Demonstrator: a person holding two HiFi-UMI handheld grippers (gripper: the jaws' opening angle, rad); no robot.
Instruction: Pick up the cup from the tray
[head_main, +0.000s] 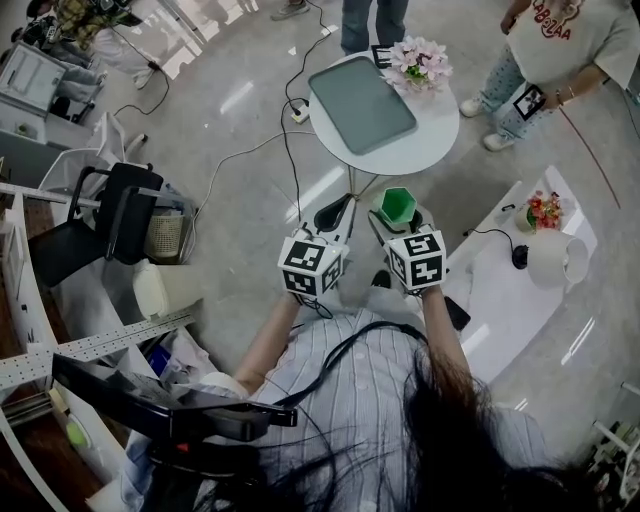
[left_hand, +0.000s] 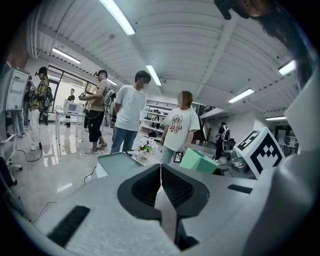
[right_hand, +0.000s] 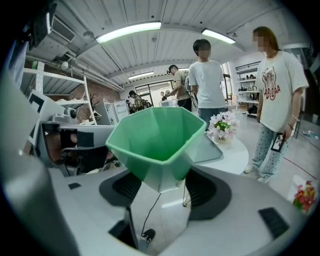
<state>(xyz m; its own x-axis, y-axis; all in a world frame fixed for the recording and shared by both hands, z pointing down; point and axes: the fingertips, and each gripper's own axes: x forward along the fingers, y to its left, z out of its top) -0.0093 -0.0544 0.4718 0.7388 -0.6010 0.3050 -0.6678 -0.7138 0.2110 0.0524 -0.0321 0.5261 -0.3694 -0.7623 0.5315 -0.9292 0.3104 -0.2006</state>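
The round white table (head_main: 432, 150) stood at 12 o'clock from the person, well apart from both tools. On it lay the grey-green tray (head_main: 362, 104), bare on top, with a pot of pink flowers (head_main: 418, 62) just beside its 1 o'clock corner. A standing person (head_main: 560, 45) was at 1 o'clock, close to the table's far side. A wide swing of the arm that way could have bumped them or the flowers.

The right gripper (right_hand: 162, 187) was held low and near the body, its jaws drawn in narrow around the base of the green cup (right_hand: 155, 135). The cup was therefore clear of the tray and in the air, at about 6 o'clock from the table edge. The pick itself looked done.

The left gripper (left_hand: 160, 175) hung just beside it at 9 o'clock, its jaws pressed together with nothing between them. It offered no support under the cup.

The main risk lay in the hold. The cup flared wide above a small, faceted, tapering foot, and only that foot sat between the pads. On such sloped walls a slackened squeeze or a sharp tilt would probably have let it squirt upward, tip sideways and drop to the hard floor. A drift of the left tool toward 3 o'clock could also have knocked its rim.
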